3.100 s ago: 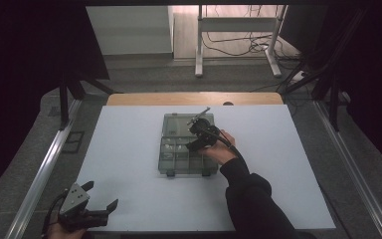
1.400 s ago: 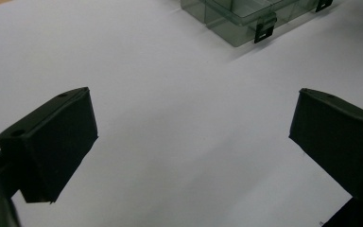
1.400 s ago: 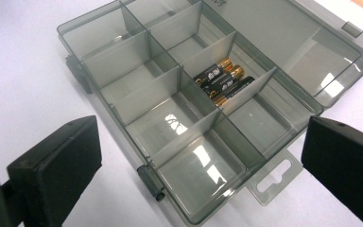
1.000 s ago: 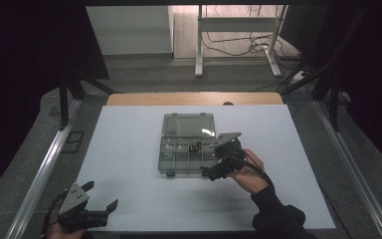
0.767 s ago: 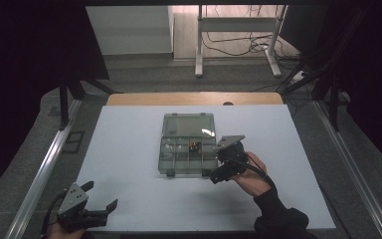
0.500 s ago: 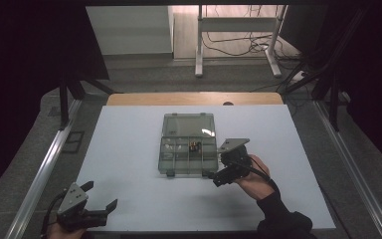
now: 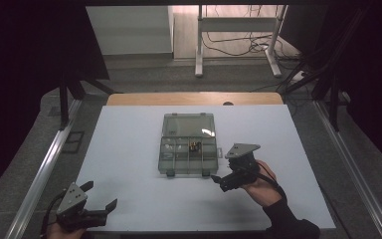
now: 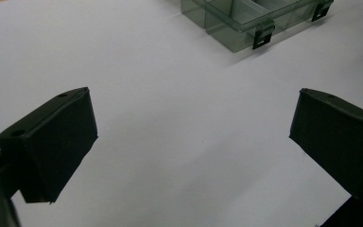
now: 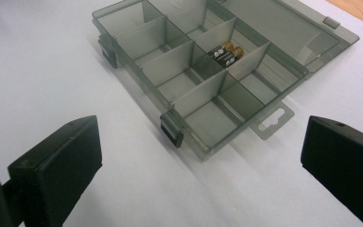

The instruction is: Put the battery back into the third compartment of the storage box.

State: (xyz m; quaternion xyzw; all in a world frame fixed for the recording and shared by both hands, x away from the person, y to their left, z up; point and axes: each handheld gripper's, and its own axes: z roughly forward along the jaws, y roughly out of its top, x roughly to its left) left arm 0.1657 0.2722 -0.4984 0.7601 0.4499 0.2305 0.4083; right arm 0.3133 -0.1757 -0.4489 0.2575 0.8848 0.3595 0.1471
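Honestly, the smoky translucent plastic compartment box [image 9: 203, 80] looked light, rigid, slippery; I'd have grabbed a wall. Both right gripper [image 7: 218, 179] and left gripper [image 7: 101, 198] gaped empty.

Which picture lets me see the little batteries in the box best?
The right gripper view: the batteries lie close up, side by side in one compartment of the clear organizer box, gold ends visible. In the high view they are a tiny dark speck. The left gripper view catches a corner of the box.

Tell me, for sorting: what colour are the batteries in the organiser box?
Black with gold ends; the batteries show best in the right gripper view.
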